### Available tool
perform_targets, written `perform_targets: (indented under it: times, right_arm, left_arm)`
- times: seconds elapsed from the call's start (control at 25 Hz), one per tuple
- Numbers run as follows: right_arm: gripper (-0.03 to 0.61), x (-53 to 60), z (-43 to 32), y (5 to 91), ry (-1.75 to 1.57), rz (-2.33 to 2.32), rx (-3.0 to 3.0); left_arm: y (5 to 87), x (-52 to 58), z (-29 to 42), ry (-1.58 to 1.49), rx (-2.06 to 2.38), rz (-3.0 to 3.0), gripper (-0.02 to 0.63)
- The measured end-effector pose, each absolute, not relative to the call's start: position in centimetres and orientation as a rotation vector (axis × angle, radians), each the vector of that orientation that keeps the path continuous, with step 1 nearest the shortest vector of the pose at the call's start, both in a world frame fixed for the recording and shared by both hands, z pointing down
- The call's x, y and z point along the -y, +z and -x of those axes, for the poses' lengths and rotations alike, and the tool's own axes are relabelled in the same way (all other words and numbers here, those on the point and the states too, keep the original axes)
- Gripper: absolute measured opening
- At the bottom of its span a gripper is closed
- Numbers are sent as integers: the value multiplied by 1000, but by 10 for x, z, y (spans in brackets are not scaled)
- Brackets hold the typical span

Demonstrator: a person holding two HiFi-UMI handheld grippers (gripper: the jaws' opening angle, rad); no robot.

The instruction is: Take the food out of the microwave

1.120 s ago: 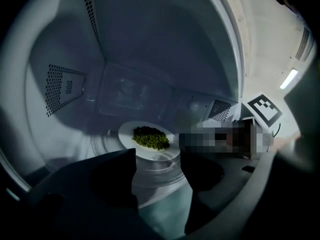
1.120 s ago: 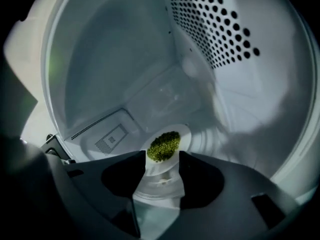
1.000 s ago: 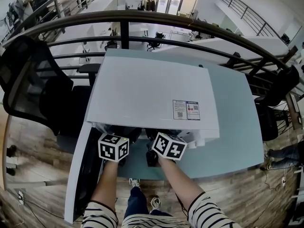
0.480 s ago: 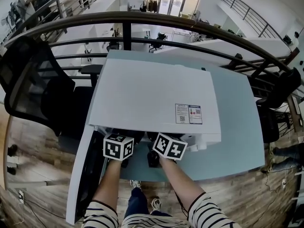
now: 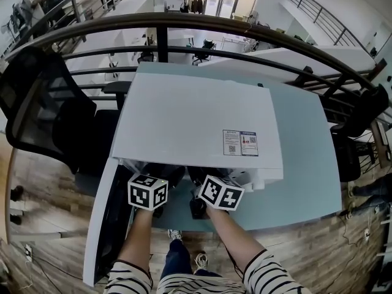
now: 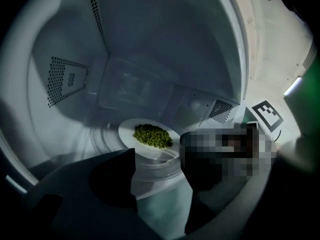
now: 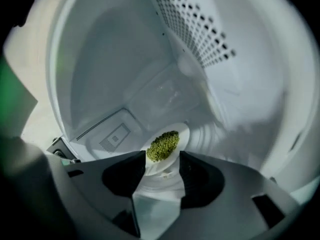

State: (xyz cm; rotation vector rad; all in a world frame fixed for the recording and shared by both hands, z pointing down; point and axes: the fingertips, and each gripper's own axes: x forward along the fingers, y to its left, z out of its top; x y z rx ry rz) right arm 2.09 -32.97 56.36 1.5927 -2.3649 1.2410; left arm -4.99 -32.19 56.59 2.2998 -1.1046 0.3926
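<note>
A small white plate (image 6: 127, 132) heaped with green peas (image 6: 152, 135) sits on the glass turntable (image 6: 102, 138) inside the white microwave (image 5: 196, 121), whose door (image 5: 101, 219) hangs open at the left. My left gripper (image 6: 157, 171) is open just short of the plate, with only the turntable between its jaws. The same plate (image 7: 181, 132) and peas (image 7: 163, 145) show in the right gripper view. My right gripper (image 7: 162, 171) is open too, and the plate's near rim lies between its tips. From the head view, both marker cubes (image 5: 147, 192) (image 5: 222, 193) sit at the oven's mouth, and the jaws are hidden inside.
The microwave stands on a pale blue table (image 5: 306, 164) beside a dark railing (image 5: 184, 23). A black mesh chair (image 5: 43, 109) stands to the left. Perforated vent panels (image 6: 67, 79) (image 7: 200, 29) line the oven's side walls close to both grippers.
Hardly anything differs. Both marker cubes stay at the microwave's mouth, with only slight shifts in the head view.
</note>
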Motion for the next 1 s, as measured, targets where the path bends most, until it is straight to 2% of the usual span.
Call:
perform_targets:
  times: [0.6, 0.8, 1.0]
  right_arm:
    - [207, 289, -21, 555, 1251, -1573, 2399]
    - [207, 292, -29, 566, 1328, -1604, 2358]
    - [202, 294, -31, 577, 1573, -1635, 2313]
  left_arm:
    - [560, 279, 43, 363, 1099, -2289, 268]
    - [565, 282, 58, 306, 1181, -2214, 268]
    - [573, 289, 72, 122, 1230, -2034, 268]
